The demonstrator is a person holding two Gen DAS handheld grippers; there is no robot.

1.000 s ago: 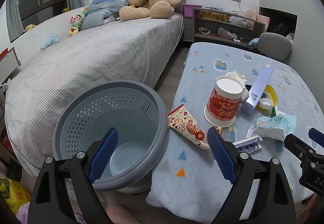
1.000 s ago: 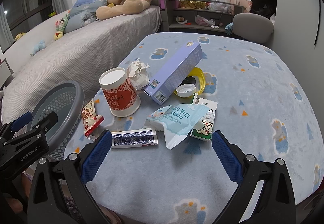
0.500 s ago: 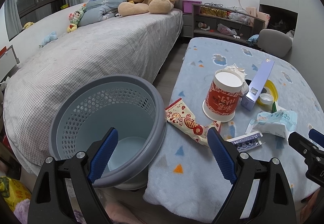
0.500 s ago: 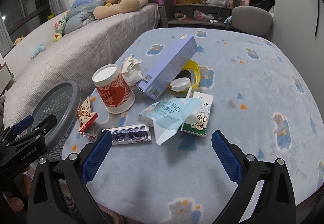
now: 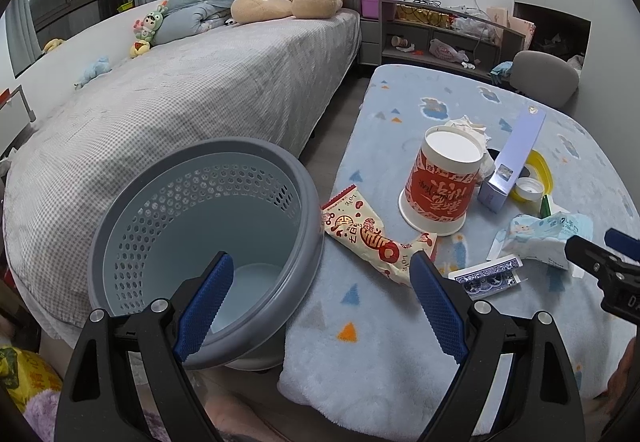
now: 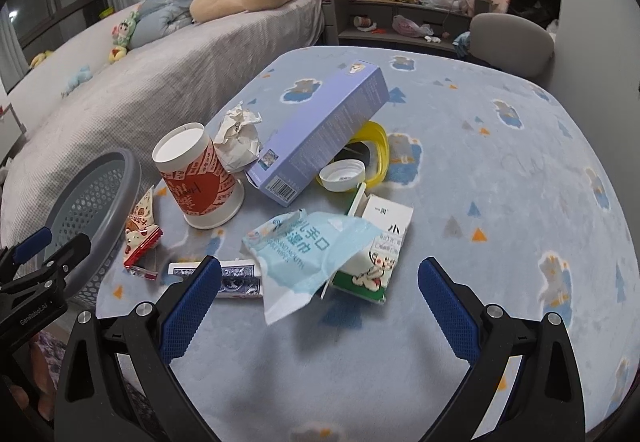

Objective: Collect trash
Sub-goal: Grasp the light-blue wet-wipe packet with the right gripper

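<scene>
The left gripper (image 5: 320, 298) is spread wide and holds nothing; it hangs over the gap between the grey basket (image 5: 208, 242) and the table (image 5: 400, 382). The basket stands just beside the table edge, and its foot is hidden behind its own rim. The right gripper (image 6: 320, 298) is also spread wide and empty, above the near part of the table.

The trash lies on the table. The snack wrapper (image 5: 372, 238) is nearest to the basket. Behind it stands the red paper cup (image 6: 196, 178), turned upside down. The card pack (image 6: 236, 278) is partly covered by the left finger and by the blue wipes packet (image 6: 308, 254). This packet also hides part of the small carton (image 6: 384, 246). The purple box (image 6: 324, 134) leans on a yellow ring (image 6: 380, 146), mostly hidden. A white cap (image 6: 342, 176) and crumpled paper (image 6: 238, 138) lie near.
</scene>
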